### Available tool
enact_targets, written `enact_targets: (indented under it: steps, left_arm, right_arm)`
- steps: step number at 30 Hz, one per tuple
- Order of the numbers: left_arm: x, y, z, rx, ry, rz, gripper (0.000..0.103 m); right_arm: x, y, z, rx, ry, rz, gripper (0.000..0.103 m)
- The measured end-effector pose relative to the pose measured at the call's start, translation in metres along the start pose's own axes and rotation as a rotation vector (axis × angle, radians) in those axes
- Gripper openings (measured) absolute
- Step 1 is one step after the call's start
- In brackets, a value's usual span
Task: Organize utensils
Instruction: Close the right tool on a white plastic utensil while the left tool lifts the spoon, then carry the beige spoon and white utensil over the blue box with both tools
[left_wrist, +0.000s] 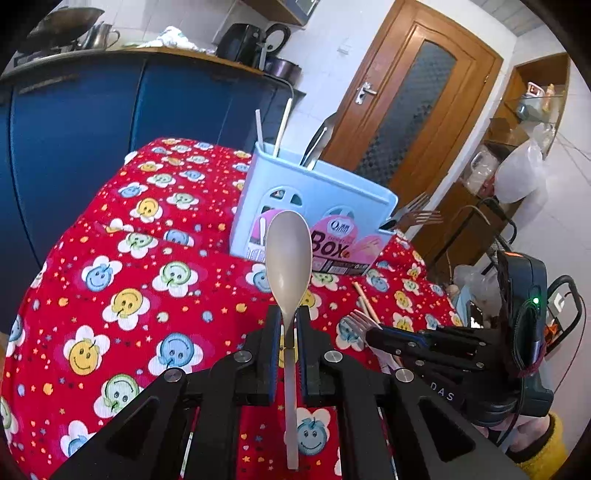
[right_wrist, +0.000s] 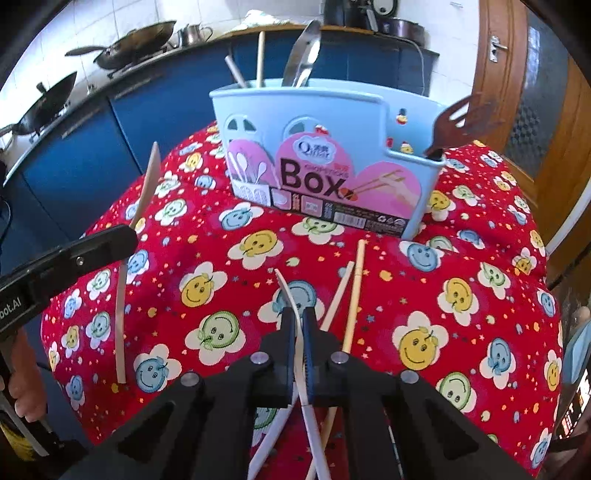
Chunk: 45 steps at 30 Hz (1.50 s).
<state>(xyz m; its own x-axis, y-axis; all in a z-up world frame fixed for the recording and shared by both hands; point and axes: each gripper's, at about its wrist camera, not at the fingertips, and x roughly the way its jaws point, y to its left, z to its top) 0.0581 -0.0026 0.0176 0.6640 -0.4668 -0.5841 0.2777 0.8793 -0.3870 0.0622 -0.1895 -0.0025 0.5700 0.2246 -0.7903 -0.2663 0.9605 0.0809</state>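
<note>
My left gripper (left_wrist: 287, 325) is shut on a beige plastic spoon (left_wrist: 289, 254), bowl up, held above the red smiley tablecloth (left_wrist: 122, 258) in front of the light blue utensil box (left_wrist: 314, 206). In the right wrist view the spoon (right_wrist: 142, 206) and left gripper (right_wrist: 92, 247) show at the left. My right gripper (right_wrist: 298, 325) is shut on a white plastic fork (right_wrist: 291, 299), seen edge-on; in the left wrist view that fork (left_wrist: 360, 321) shows its tines. Two chopsticks (right_wrist: 351, 291) lie on the cloth beside it. The box (right_wrist: 325, 162) holds chopsticks, a metal utensil and forks.
Blue kitchen cabinets (left_wrist: 74, 122) stand behind the table, with woks (right_wrist: 129, 44) and a kettle on the counter. A wooden door (left_wrist: 413, 99) and shelves (left_wrist: 517, 122) with bags are at the right. The table edge drops off close at left and right.
</note>
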Motion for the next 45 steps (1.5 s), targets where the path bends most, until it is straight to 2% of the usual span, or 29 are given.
enact_targets:
  steps: [4,11,17,23,35,45]
  left_arm:
    - [-0.003,-0.004,0.003,0.006,-0.019,-0.011,0.008]
    - [-0.008,-0.011,0.008,0.019,-0.059,-0.020,0.008]
    - [-0.013,-0.018,0.021,0.037,-0.110,-0.024,0.007]
    - [-0.019,-0.026,0.042,0.063,-0.173,-0.028,0.007]
    - [-0.030,-0.046,0.111,0.156,-0.312,0.043,0.007]
    - [-0.010,-0.049,0.147,0.183,-0.372,0.130,0.007]
  right_arm:
    - [-0.015,-0.013,0.000,0.071,-0.062,0.050,0.005]
    - [-0.050,-0.034,0.003,0.184,-0.230,0.145,0.005]
    - [-0.074,-0.042,0.008,0.234,-0.364,0.166,0.005]
    - [-0.084,-0.050,0.013,0.264,-0.457,0.174,0.005]
    - [-0.083,-0.059,0.020,0.278,-0.505,0.184,0.005]
    - [-0.082,-0.067,0.028,0.279,-0.550,0.186,0.006]
